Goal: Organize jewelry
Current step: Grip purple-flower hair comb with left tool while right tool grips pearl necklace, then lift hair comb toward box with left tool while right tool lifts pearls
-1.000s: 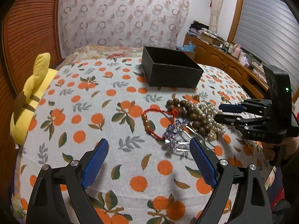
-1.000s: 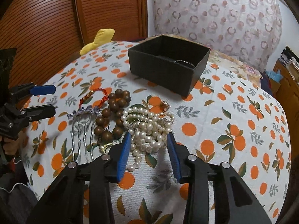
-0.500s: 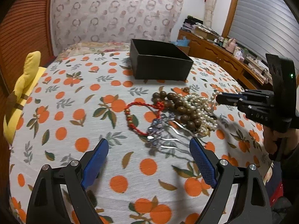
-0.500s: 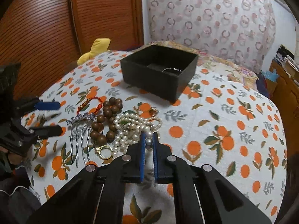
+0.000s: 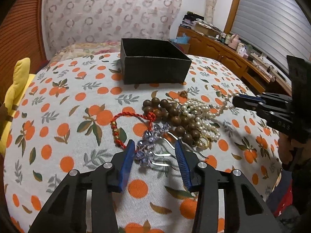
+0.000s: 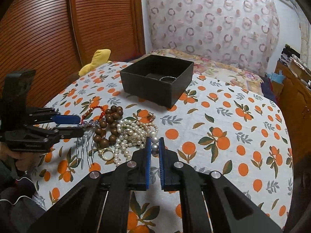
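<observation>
right claw [image 6: 155, 145] pinched on the pearl necklace [image 6: 134, 134], one end lifted off the pile | left claw [image 5: 154, 151] narrowed but not closed, straddling the hair comb [image 5: 149, 147] | jewelry heaped mid-tabletop [image 6: 233, 116] | black box [image 6: 157, 79] toward the far edge, a bangle inside

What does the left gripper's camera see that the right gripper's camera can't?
Only the left camera shows the window blinds and the purple hair comb between the left gripper fingers. Only the right camera shows inside the black box, where a bracelet lies, and the gold ring. Both show the pearl necklace that the right gripper pinches.
</observation>
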### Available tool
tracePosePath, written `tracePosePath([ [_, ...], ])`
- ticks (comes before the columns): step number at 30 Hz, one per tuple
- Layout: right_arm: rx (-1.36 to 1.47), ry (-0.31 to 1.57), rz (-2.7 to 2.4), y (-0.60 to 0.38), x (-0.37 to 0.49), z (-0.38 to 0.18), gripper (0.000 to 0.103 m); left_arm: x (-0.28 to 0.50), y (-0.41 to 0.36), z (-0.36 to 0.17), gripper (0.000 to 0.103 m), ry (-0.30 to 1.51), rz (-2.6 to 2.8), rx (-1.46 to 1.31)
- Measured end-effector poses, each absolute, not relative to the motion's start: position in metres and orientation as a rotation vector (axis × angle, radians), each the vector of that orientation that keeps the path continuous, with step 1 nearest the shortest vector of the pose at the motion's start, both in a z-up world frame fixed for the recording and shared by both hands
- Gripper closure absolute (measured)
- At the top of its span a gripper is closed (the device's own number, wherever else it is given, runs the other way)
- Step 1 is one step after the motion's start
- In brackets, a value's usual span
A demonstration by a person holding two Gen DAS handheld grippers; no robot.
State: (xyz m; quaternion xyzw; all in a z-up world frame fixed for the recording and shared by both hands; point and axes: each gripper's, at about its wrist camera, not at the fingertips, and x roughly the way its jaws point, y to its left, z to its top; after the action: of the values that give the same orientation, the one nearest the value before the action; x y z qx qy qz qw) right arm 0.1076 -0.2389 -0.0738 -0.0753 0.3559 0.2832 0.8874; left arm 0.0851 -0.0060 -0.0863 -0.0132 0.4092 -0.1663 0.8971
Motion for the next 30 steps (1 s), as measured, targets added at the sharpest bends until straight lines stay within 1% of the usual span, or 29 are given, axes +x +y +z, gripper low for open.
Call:
tracePosePath([
  [1, -0.157, 0.737, 0.591, -0.239, 0.107, -0.072, 0.094, 0.087, -0.007, -0.087, 0.067, 0.849, -0.343, -0.023],
  [8, -0.162, 0.714, 0.594, -0.238, 0.104, -0.063, 0.094, 0.094, -0.009, -0.093, 0.074, 0.864, -0.317, 0.01],
  [9, -0.163, 0.714, 0.593, -0.238, 0.104, -0.063, 0.094, 0.094, -0.009, -0.094, 0.08, 0.865, -0.316, 0.013],
  [10, -0.162, 0.714, 0.593, -0.238, 0.104, -0.063, 0.094, 0.093, -0.009, -0.094, 0.081, 0.862, -0.317, 0.014],
  [20, -0.163, 0.696, 0.595, -0.237, 0.103, -0.056, 0.094, 0.081, -0.004, -0.08, 0.084, 0.809, -0.326, -0.015],
  [30, -0.165, 0.634, 0.595, -0.232, 0.102, -0.028, 0.094, 0.07, 0.0, -0.054, 0.084, 0.729, -0.318, -0.027],
])
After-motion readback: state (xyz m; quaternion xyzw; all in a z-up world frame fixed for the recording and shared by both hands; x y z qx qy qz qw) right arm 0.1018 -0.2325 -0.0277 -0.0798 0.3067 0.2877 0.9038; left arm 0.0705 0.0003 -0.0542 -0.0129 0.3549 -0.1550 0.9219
